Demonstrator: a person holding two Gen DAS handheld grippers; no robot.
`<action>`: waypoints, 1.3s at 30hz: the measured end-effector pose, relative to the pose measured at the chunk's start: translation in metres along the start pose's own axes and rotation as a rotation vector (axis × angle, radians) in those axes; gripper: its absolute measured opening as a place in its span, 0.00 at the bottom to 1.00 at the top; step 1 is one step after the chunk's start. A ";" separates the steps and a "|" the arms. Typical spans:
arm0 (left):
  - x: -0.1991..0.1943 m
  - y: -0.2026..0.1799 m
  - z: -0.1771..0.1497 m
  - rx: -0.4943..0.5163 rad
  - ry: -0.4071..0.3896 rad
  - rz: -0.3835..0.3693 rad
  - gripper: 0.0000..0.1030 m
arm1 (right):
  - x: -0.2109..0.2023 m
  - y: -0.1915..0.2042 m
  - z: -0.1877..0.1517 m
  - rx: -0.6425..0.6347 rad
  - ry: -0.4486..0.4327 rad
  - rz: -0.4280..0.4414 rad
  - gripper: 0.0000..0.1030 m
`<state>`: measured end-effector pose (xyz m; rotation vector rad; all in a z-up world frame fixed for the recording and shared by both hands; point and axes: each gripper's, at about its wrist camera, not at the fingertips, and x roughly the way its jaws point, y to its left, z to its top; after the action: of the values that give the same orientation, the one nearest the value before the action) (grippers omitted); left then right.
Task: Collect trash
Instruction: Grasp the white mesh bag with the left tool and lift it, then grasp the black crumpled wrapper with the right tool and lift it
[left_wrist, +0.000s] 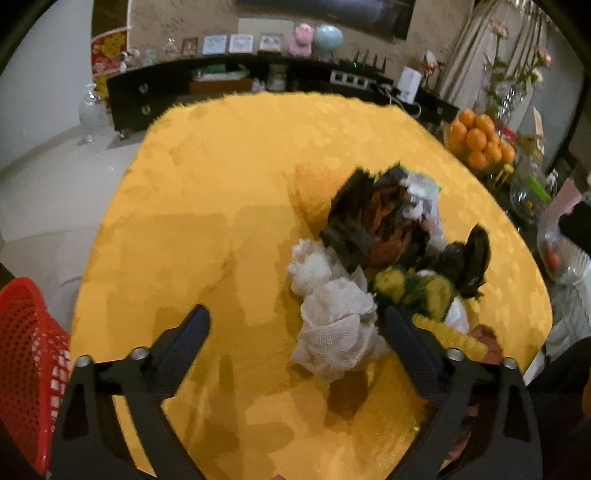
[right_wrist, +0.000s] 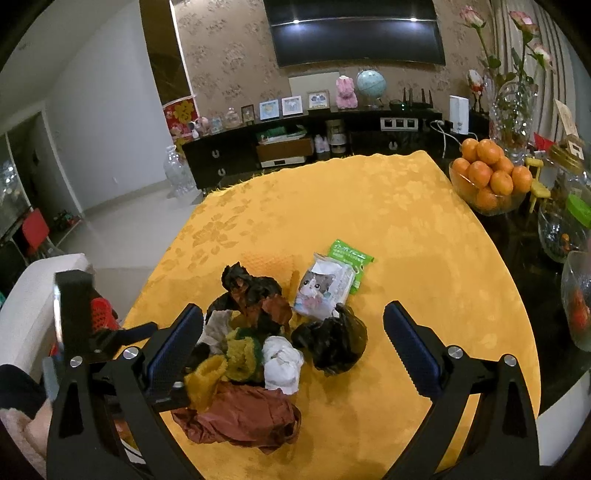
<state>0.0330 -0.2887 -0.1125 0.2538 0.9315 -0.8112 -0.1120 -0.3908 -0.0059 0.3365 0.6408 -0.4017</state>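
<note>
The left hand-held gripper (left_wrist: 297, 325) is hanging open over the table (left_wrist: 207, 177), and the white paper wad (left_wrist: 334, 332) is sitting just inside its right finger.

The left gripper (left_wrist: 295, 325) points steeply downward, its two dark, textured fingers (left_wrist: 186, 343) spread wide apart. Nothing is pressed between the pads; the right-hand finger's tip sits just beside a crumpled white tissue (left_wrist: 332, 332), and whether it touches cannot be told. The view from this wrist is blurred.

The right gripper (right_wrist: 293, 321) tilts down less steeply, its jaws also standing wide with no grip on anything. From the right wrist view, the left gripper's black body (right_wrist: 74, 317) appears at the left edge, beside the right gripper's own left finger (right_wrist: 181, 343). A dark sleeve (right_wrist: 18, 384) shows at the lower left corner.
</note>
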 end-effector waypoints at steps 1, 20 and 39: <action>0.004 0.000 -0.001 0.000 0.013 -0.006 0.75 | 0.000 0.000 0.000 0.000 0.001 0.000 0.92; -0.026 0.012 -0.003 -0.049 -0.042 -0.074 0.28 | 0.005 -0.004 -0.002 0.025 0.015 -0.005 0.92; -0.134 0.061 -0.002 -0.080 -0.289 0.138 0.28 | 0.046 0.023 0.013 -0.081 0.068 -0.007 0.92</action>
<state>0.0309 -0.1771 -0.0157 0.1248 0.6648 -0.6615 -0.0610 -0.3877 -0.0209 0.2713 0.7231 -0.3714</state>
